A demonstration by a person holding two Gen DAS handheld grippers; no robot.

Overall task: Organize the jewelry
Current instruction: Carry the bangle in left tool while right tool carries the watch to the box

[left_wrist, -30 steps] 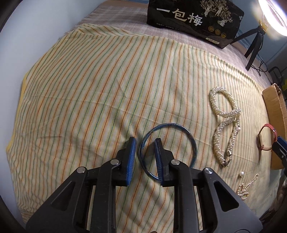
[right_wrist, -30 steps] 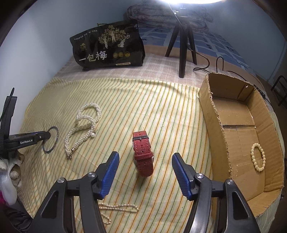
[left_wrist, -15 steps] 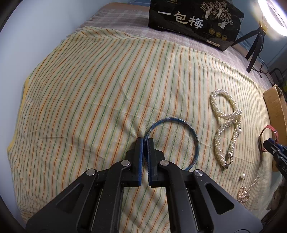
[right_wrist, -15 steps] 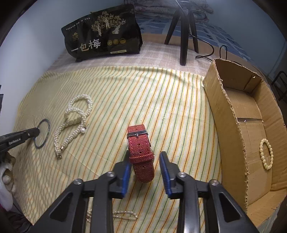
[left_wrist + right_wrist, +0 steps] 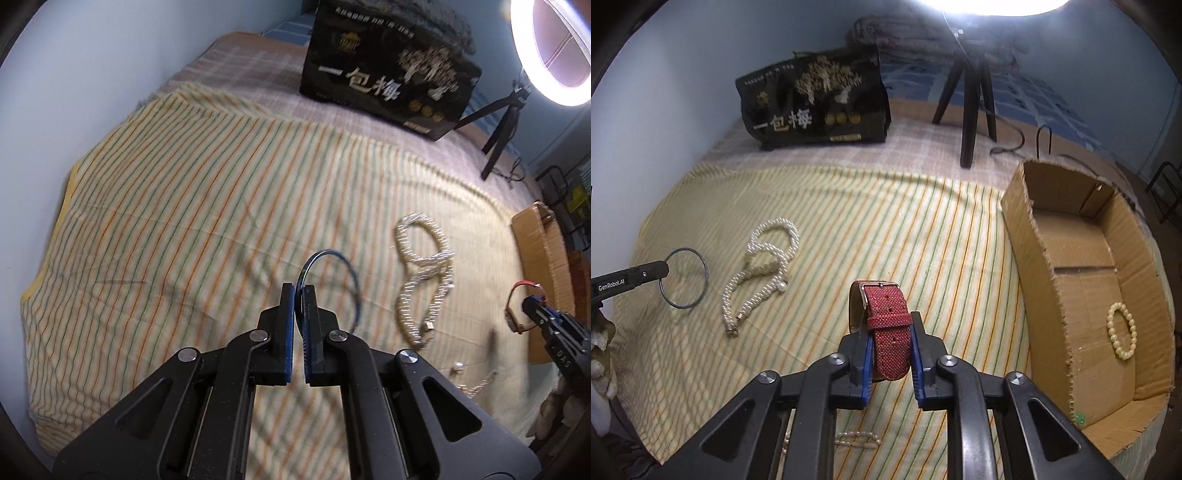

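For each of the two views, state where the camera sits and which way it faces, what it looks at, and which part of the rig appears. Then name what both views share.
Left wrist: on the left gripper, looking steeply down at its thin blue bangle; the right gripper shows at the right edge.
Right wrist: on the right gripper, looking steeply down, jaws closing on the red watch strap; cardboard box to the right.
Shared: bangle, strap, pearl necklace, striped cloth, black bag.

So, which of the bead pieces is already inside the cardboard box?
The cream bead bracelet, a small closed ring on the floor of the cardboard box. The long pearl strand and the thin pearl chain lie on the striped cloth.
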